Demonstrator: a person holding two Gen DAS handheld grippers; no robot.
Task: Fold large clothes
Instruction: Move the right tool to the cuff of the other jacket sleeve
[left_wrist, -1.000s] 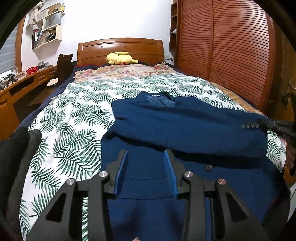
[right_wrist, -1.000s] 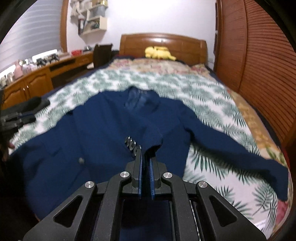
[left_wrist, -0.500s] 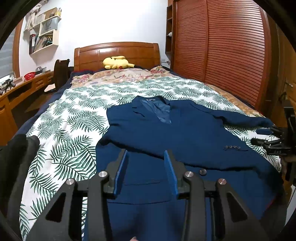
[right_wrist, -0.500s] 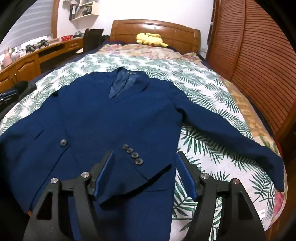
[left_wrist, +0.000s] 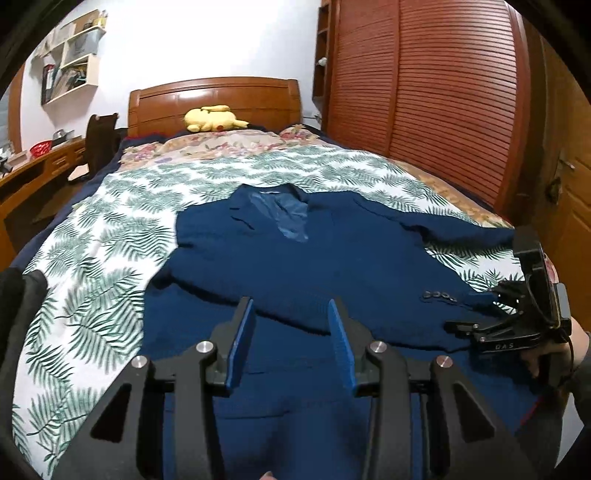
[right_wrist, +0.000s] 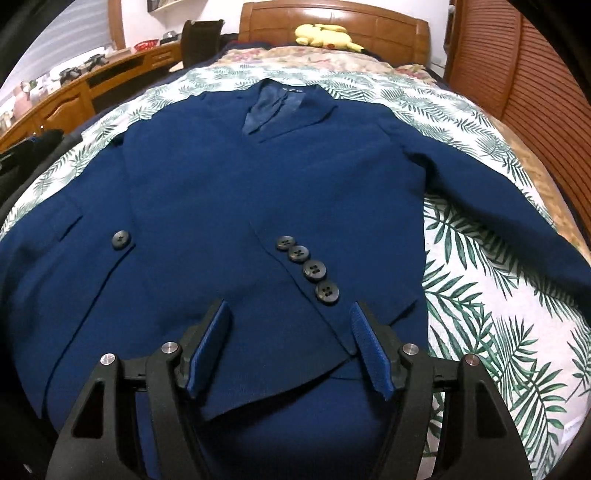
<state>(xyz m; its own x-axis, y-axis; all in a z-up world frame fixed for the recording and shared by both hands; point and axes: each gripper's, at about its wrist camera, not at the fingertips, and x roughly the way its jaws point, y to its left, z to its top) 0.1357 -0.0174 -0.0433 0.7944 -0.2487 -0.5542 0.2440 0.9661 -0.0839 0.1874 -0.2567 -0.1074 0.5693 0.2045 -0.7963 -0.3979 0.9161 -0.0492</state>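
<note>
A navy blue blazer (right_wrist: 258, 177) lies face up on the bed, collar toward the headboard; it also shows in the left wrist view (left_wrist: 303, 258). One sleeve is folded across the chest, its cuff with several dark buttons (right_wrist: 310, 267) near the hem. The other sleeve (right_wrist: 498, 199) stretches out to the right over the bedspread. My right gripper (right_wrist: 290, 314) is open and empty, just above the folded cuff; it shows from the side in the left wrist view (left_wrist: 480, 310). My left gripper (left_wrist: 291, 306) is open and empty above the blazer's lower left part.
The bed has a palm-leaf bedspread (left_wrist: 110, 236) and a wooden headboard (left_wrist: 214, 99) with a yellow plush toy (left_wrist: 210, 118). A slatted wooden wardrobe (left_wrist: 424, 92) runs along the right. A desk (right_wrist: 74, 96) and a chair (left_wrist: 99, 144) stand to the left.
My right gripper carried the sleeve cuff across the chest, opened and let it go. It now hovers open over the cuff. My left gripper stayed open and hardly moved.
</note>
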